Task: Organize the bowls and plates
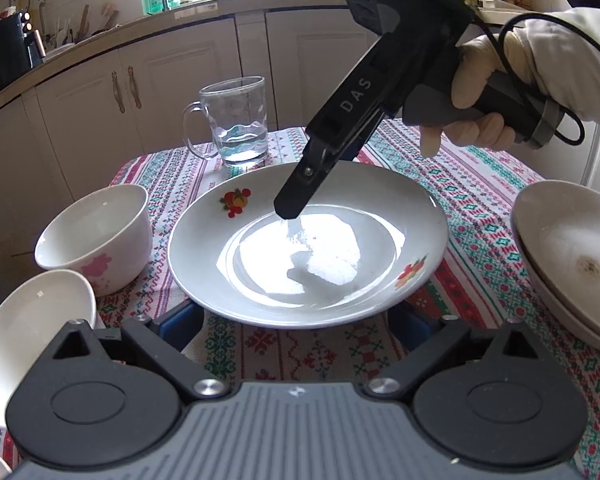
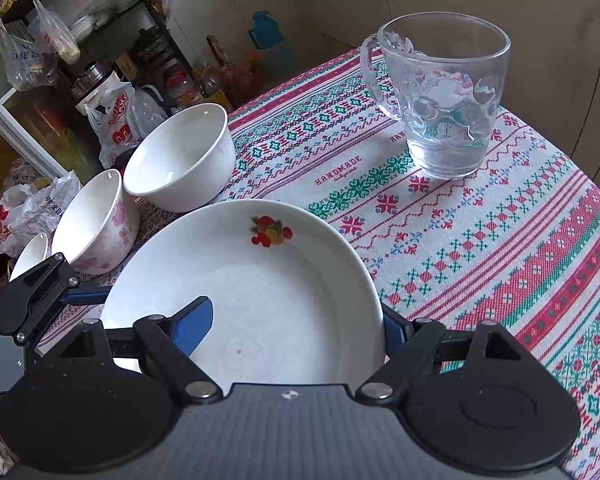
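A round white ceramic plate with small fruit prints (image 1: 308,256) lies at the middle of the desk's red-and-green patterned cloth (image 1: 488,216), and the left claw (image 1: 296,330) stands wide at its near rim, both blue fingertips largely hidden beneath that rim. The right claw (image 2: 296,320) is also spread wide, its left blue finger (image 2: 194,322) over the plate's well and its right one mostly hidden behind the plate's right edge. Left of the plate stand white bowls with pink flowers (image 2: 180,156), the nearest cut off; stacked white dishes (image 1: 572,260) are cropped at the right, and a clear glass mug (image 1: 236,120) stands far.
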The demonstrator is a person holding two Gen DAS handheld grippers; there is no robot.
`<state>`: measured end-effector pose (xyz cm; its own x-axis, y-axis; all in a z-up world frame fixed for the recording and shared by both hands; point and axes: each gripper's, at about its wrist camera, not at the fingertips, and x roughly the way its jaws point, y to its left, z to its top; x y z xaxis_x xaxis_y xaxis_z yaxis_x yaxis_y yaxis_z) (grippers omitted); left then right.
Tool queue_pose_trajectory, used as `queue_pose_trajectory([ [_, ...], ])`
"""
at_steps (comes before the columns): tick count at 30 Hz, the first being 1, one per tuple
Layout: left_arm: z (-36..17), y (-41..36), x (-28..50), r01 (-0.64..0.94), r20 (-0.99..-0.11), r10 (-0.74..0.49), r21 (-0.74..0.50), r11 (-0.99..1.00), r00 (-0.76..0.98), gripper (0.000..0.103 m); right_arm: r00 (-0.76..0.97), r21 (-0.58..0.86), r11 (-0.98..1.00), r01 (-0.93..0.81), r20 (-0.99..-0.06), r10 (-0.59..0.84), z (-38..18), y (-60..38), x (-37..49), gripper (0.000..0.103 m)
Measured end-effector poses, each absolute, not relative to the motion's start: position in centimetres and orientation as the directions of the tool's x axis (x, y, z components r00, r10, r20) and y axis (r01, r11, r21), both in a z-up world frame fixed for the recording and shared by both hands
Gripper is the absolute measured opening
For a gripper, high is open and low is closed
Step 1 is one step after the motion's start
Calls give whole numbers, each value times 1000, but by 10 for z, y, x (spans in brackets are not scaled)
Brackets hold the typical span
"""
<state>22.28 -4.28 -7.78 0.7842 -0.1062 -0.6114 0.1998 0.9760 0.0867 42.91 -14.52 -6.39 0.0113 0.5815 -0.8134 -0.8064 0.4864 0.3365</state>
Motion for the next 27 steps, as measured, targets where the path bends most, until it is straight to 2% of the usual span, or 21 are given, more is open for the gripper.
queue_pose_trajectory([
  [27, -38, -55, 167, 304, -590, -203, 76, 950, 782, 98, 108, 306, 521, -797, -776, 621, -13, -180, 360, 89],
])
